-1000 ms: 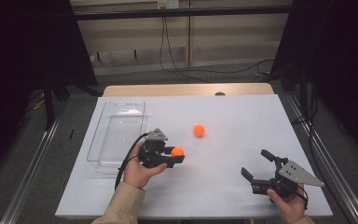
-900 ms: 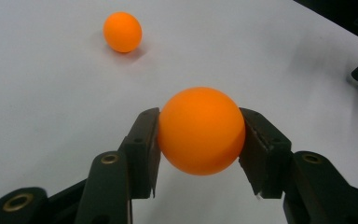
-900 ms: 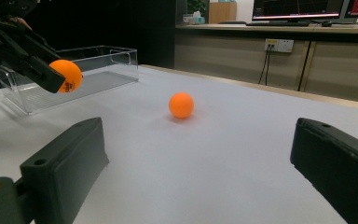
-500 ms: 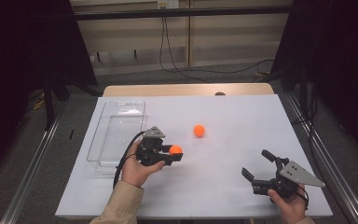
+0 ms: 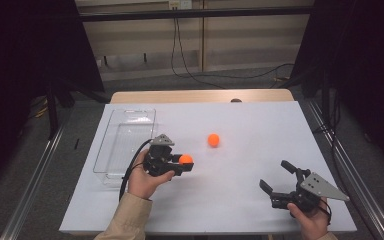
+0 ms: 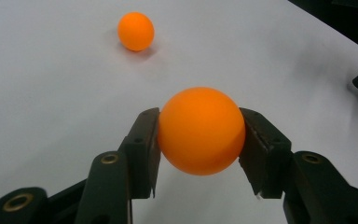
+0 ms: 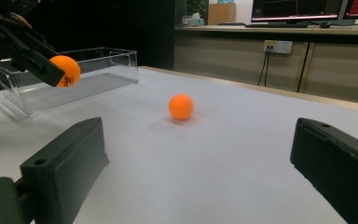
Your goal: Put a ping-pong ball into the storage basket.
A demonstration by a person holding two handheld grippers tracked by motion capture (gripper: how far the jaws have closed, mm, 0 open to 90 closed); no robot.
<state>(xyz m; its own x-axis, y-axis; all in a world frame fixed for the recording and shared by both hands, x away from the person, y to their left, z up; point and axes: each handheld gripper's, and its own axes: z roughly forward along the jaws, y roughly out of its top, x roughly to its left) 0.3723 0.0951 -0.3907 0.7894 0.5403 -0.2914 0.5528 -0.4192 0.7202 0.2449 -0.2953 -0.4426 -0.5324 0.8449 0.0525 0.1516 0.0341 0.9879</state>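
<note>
One orange ball (image 6: 200, 130) squarely between left claw (image 6: 199, 140) pads, above table.

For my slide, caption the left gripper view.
Left gripper clamps an orange ball above the white table; second ball rests beyond.

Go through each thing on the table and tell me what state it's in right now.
Left gripper: shut on the held orange ball, lifted off the table.
Right gripper: open, nothing between its jaws.
Second orange ball: resting loose on the white table.
Clear bin: upright, apparently nothing inside.
</note>
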